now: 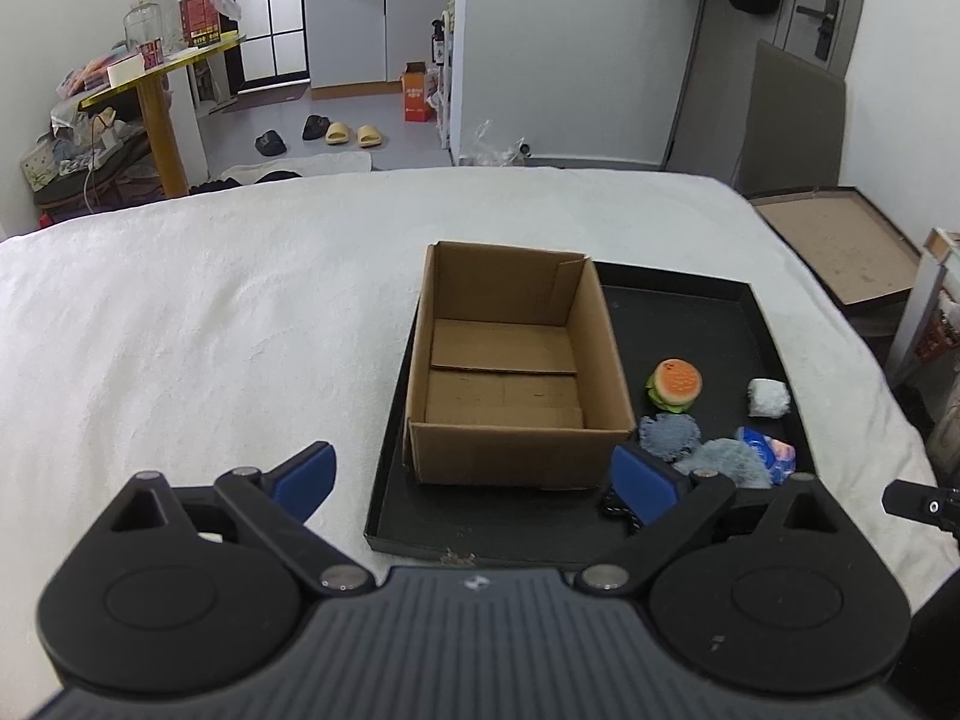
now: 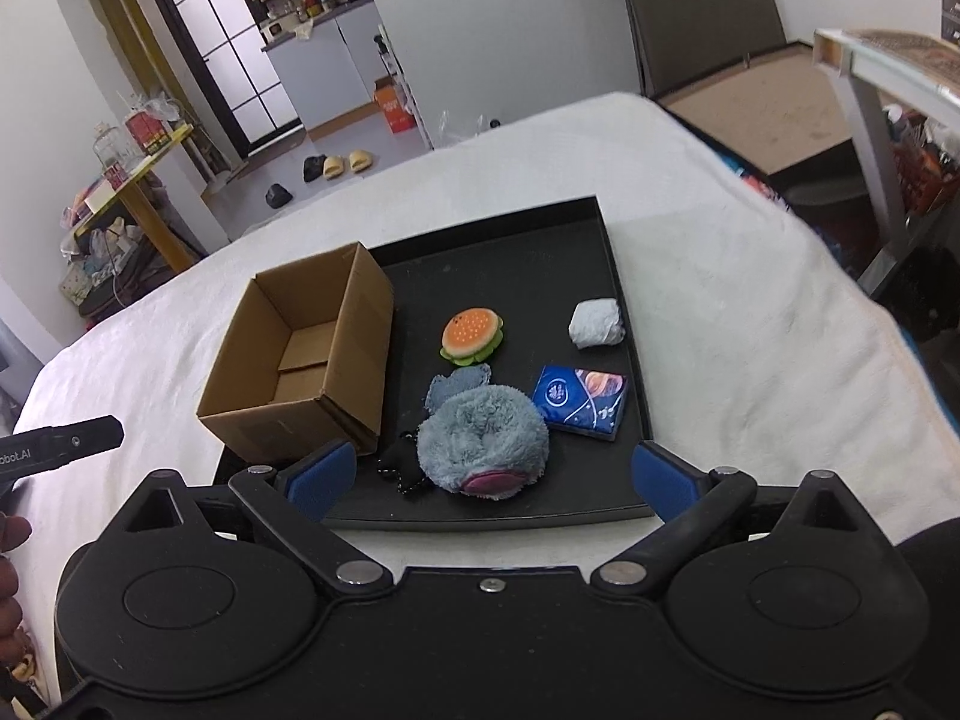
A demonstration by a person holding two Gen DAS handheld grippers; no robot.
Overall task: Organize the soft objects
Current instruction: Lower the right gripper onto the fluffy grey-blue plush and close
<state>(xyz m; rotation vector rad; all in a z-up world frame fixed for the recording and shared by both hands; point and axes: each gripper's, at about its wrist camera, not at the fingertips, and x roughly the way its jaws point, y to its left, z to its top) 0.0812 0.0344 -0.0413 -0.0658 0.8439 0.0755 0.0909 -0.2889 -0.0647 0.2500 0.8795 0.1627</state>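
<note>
left view: left gripper (image 1: 474, 474) spread, empty, facing the empty box (image 1: 510, 372); plush (image 1: 729, 462) lies off to its right on the tray (image 1: 774, 324).
right view: right gripper (image 2: 489, 477) spread, empty; plush (image 2: 483, 447) sits just ahead between its fingers, nearer this hand, box (image 2: 300, 366) to the left.

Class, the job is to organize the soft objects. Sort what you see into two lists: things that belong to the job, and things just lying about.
Belongs to the job:
cardboard box
burger toy
blue plush
denim patch
white bundle
tissue pack
black tray

Just lying about:
slippers
orange carton
yellow table
</note>
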